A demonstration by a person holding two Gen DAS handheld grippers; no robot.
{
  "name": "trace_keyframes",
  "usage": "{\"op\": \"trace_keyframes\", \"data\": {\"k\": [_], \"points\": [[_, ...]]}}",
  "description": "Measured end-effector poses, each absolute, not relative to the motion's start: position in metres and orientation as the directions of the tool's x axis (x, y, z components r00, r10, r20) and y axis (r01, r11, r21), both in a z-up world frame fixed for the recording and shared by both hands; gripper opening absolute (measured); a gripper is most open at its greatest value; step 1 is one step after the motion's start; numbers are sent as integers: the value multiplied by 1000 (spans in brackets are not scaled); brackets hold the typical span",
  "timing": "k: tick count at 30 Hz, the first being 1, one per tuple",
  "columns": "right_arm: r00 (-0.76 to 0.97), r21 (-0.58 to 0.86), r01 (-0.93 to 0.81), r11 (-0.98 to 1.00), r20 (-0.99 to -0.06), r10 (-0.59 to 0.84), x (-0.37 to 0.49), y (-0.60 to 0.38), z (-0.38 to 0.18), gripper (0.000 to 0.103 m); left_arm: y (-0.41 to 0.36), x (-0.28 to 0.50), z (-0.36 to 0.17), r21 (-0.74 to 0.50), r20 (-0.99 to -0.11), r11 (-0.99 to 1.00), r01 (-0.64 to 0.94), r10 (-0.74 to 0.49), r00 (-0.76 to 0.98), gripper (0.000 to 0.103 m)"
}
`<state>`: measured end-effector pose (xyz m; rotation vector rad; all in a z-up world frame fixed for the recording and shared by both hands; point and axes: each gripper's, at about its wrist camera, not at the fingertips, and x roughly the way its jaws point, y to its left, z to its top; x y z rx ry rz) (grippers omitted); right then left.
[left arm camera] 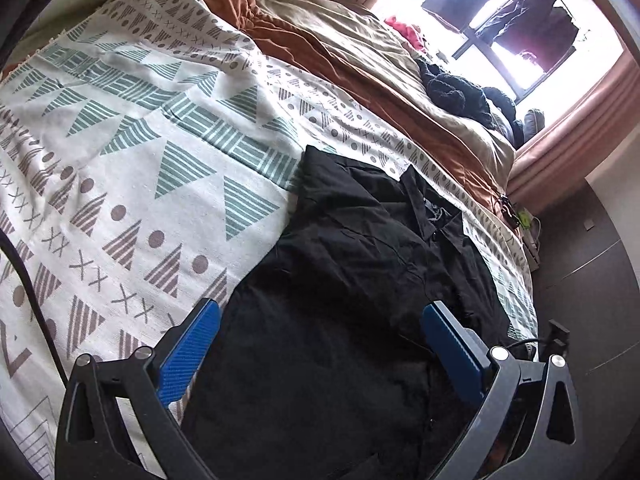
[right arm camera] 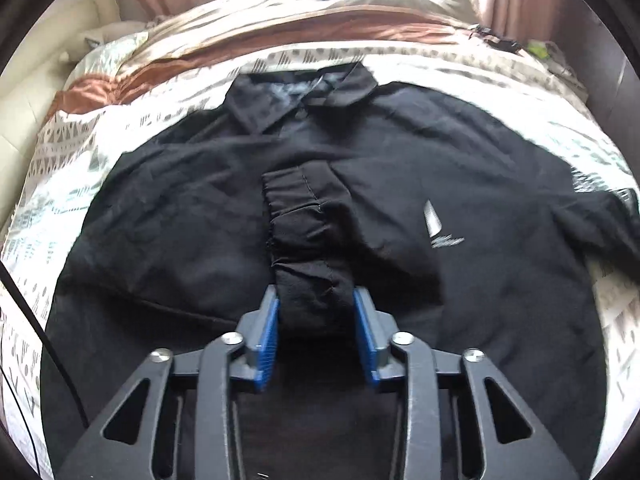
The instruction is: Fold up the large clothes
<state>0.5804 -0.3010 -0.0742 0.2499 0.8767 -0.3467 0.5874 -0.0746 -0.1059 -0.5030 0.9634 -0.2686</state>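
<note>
Patterned bedspread (left arm camera: 132, 128) under black shirt (right arm camera: 200, 208); right hand-held gripper (right arm camera: 316, 312) pinches its bunched fabric, left hand-held gripper (left arm camera: 320, 316) spread wide

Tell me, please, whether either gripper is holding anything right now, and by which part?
The right gripper is shut on a bunched sleeve cuff of the black collared shirt. The left gripper is open above the shirt, holding nothing.

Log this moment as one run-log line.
stage: folding black shirt on patterned bedspread | right hand-held gripper: shut on bunched sleeve cuff over shirt front | left hand-held gripper: open above shirt
</note>
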Motion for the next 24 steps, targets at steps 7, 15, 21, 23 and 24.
{"op": "trace_keyframes", "data": {"k": [7, 15, 21, 23, 24], "points": [[668, 243, 516, 822, -715, -207, 535, -369, -38, 27, -85, 585, -101, -495, -715, 868, 26, -424, 556, 103], [674, 470, 585, 661, -735, -74, 485, -422, -57, 74, -92, 586, -109, -469, -737, 883, 20, -404, 542, 103], [674, 587, 579, 566, -735, 73, 487, -438, -92, 74, -95, 584, -112, -479, -736, 878, 12, -409, 540, 103], [689, 631, 566, 531, -716, 116, 491, -445, -104, 56, -96, 585, -113, -469, -740, 883, 12, -400, 541, 103], [696, 646, 564, 515, -707, 125, 494, -448, -110, 36, -97, 586, -114, -464, -743, 886, 10, -395, 540, 103]]}}
